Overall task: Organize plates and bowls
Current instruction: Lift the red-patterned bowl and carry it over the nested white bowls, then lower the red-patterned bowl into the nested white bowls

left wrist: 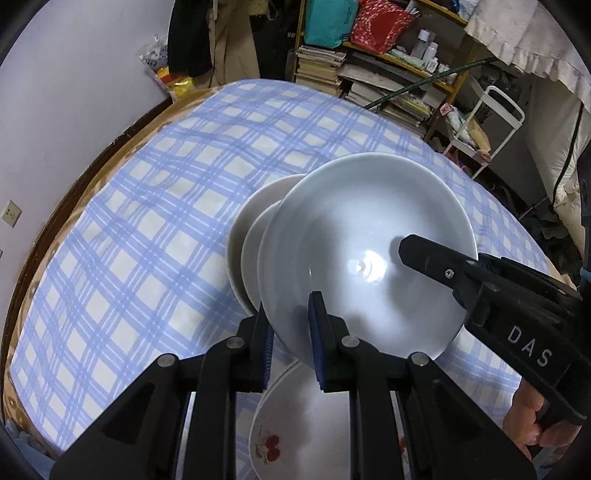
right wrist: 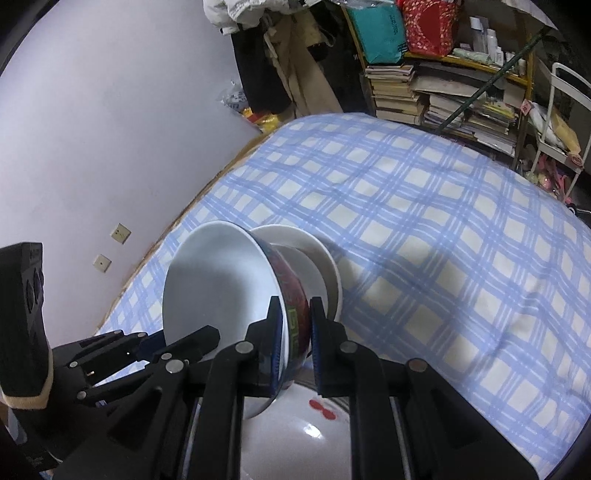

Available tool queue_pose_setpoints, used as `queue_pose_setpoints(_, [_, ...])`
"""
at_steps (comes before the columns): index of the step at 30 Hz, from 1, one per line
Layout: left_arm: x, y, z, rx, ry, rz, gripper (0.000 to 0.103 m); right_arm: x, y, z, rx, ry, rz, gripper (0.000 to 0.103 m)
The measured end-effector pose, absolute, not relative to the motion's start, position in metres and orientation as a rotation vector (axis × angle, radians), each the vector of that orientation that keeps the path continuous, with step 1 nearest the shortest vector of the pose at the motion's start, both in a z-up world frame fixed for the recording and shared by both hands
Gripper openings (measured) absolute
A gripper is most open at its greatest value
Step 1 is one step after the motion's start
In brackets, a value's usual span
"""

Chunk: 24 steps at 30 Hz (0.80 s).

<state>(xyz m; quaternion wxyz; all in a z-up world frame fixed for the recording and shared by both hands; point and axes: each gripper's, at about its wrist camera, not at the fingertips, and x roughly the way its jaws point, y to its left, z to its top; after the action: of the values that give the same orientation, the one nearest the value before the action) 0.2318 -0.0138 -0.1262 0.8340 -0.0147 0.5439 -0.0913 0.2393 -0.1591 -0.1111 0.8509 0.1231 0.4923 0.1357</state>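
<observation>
Over the checked cloth (left wrist: 147, 206), two tongs, left (left wrist: 290, 332) and right (right wrist: 295, 332), both grip one bowl (left wrist: 365, 251), two plates (left wrist: 255, 221) at nine o'clock.

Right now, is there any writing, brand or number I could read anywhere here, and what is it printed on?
"DAS": white letters on the black body of the right gripper, seen from the left wrist view.
Green block characters on the red band of the bowl: partly hidden by the jaws, not readable.
Print on the teal bag on the shelf: too small to read.
Spines of the stacked books: too blurred to read.
</observation>
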Motion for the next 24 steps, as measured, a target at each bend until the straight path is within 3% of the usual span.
queue_pose_setpoints(24, [0.251,0.007,-0.146,-0.101,1.175,-0.181,0.017,0.261,-0.129,-0.145,0.145,1.149,0.159,0.015])
